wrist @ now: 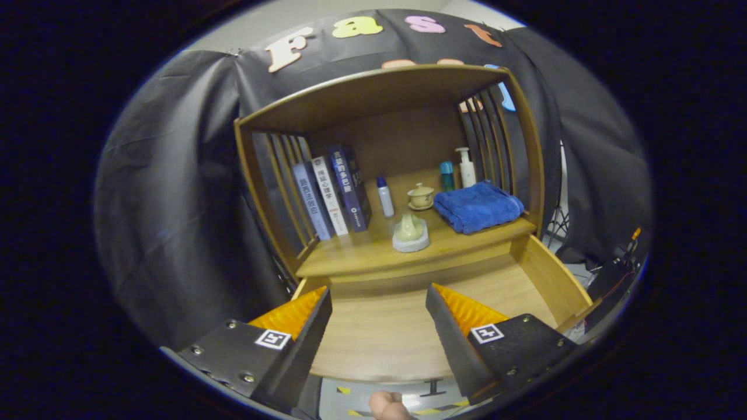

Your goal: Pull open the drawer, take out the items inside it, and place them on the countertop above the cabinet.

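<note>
I held the gripper (378,326) above the pulled-out drawer (548,280), its fingers spread wide with nothing between them; the bare wooden drawer floor showed in the gap. The drawer stood out from under the countertop (350,256), and what I could see of its inside held no item.

Taking the countertop as landmark and reading across it from its left end: three books (332,192) leaned against the slatted side, which served as their support. Next, toward the back, stood a slim white bottle with a blue cap (384,197). Near the front edge, just beyond the fingers, sat a pale green vase-shaped piece (409,228) on a round white base. Behind it rested a small lidded teacup (421,196) on its saucer. At the right end lay a folded blue towel (477,206), with a teal bottle (447,175) and a white pump bottle (467,167) behind it.

I judged the vase-shaped piece, so close to the edge, probably the thing lifted out of the drawer, and the task near done.
</note>
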Motion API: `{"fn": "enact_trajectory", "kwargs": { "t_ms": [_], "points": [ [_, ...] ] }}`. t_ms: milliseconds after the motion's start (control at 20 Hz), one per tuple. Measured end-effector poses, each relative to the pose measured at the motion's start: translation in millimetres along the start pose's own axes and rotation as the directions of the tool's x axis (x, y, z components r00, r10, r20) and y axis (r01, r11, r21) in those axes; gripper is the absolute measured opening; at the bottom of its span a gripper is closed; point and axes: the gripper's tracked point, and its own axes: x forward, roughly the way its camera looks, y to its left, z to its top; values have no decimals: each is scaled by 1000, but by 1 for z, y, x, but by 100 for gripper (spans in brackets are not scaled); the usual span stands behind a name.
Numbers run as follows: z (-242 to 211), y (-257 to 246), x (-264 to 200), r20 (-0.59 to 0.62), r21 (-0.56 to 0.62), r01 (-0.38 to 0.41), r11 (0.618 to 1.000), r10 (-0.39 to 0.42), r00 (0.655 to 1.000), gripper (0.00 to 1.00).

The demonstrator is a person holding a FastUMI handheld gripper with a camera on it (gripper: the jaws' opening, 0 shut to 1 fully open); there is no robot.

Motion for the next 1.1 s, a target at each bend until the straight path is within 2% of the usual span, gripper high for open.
{"fn": "enact_trajectory", "kwargs": {
  "t_ms": [300, 500, 700, 900, 1100],
  "points": [
    [-8, -15, -61, 117, -47, 48, 998, -42, 992, 96],
    [-48, -33, -79, 88, -91, 58, 994, -50, 995, 96],
    [-89, -46, -84, 76, -122, 80, 989, -71, 995, 96],
    [-107, -56, -84, 110, -139, 100, 985, -85, 990, 96],
    [-136, -65, -71, 84, -161, 103, 982, -90, 992, 96]
  ]
}}
